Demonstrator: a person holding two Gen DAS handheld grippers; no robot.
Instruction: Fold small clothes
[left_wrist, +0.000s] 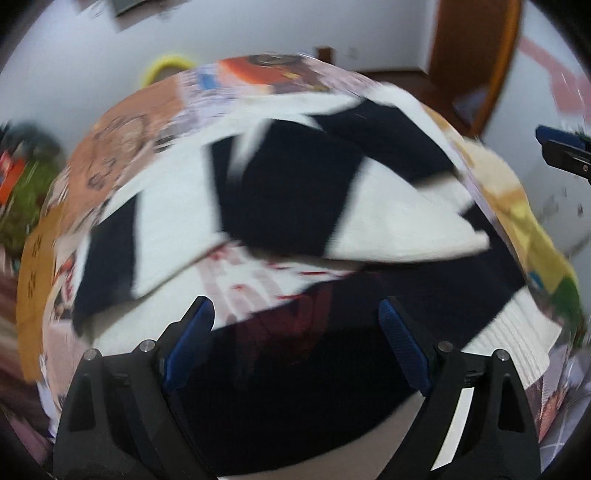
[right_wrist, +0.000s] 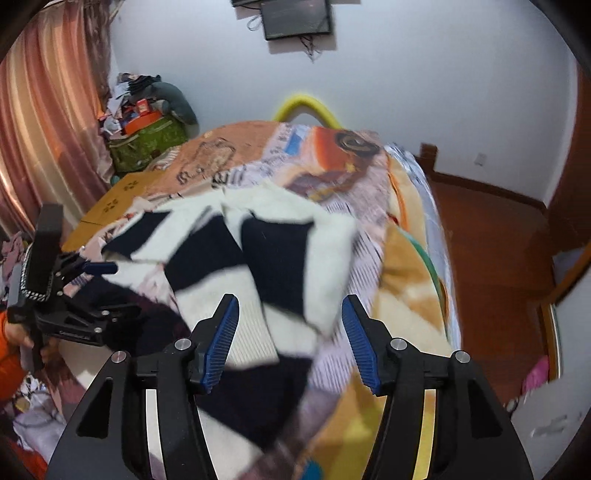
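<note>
A small knitted garment in white and navy blocks (left_wrist: 280, 192) lies spread on a patterned bedspread (left_wrist: 122, 136). It also shows in the right wrist view (right_wrist: 266, 258). My left gripper (left_wrist: 295, 314) is open and empty just above the garment's near, dark part. My right gripper (right_wrist: 290, 314) is open and empty over the garment's right side. The left gripper also shows at the left of the right wrist view (right_wrist: 96, 267), open. The right gripper's tip shows at the right edge of the left wrist view (left_wrist: 565, 147).
The bed's right edge (right_wrist: 443, 280) drops to a red-brown floor (right_wrist: 491, 251). A yellow hoop (right_wrist: 306, 107) stands behind the bed. A green bag with clutter (right_wrist: 147, 144) and pink curtains (right_wrist: 44, 122) are at the left. A wooden door (left_wrist: 476, 55) stands beyond.
</note>
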